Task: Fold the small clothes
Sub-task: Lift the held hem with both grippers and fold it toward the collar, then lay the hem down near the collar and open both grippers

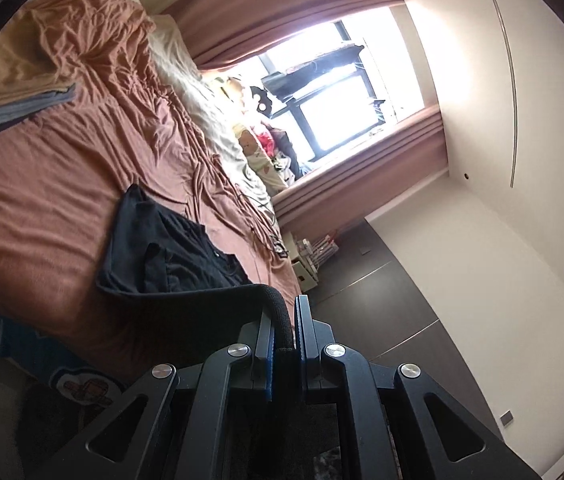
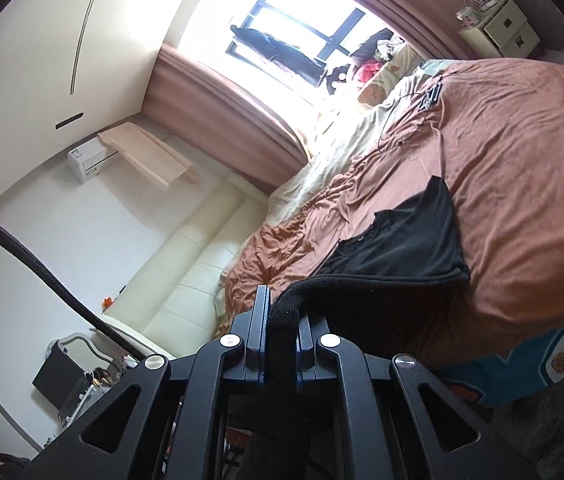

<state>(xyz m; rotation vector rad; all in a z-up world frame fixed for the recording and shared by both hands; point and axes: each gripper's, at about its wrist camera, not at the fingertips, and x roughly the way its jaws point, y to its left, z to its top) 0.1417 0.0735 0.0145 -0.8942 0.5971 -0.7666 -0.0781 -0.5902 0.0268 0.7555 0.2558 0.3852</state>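
A small black garment (image 1: 166, 248) lies partly on the rust-coloured bed sheet (image 1: 42, 184), and its near ribbed hem is lifted off the bed. My left gripper (image 1: 285, 320) is shut on one end of that hem, which curves up between the fingers. In the right wrist view the same black garment (image 2: 405, 240) spreads over the sheet (image 2: 521, 168), and my right gripper (image 2: 283, 312) is shut on the other end of the ribbed hem. The hem stretches taut between the two grippers.
Folded grey and tan clothes (image 1: 14, 96) are stacked on the bed's far side. Crumpled sheet and cream bedding (image 2: 345, 136) lie toward the window. A blue patterned cover (image 2: 553, 360) hangs at the bed's near edge. A black cable (image 2: 42, 272) crosses the right wrist view.
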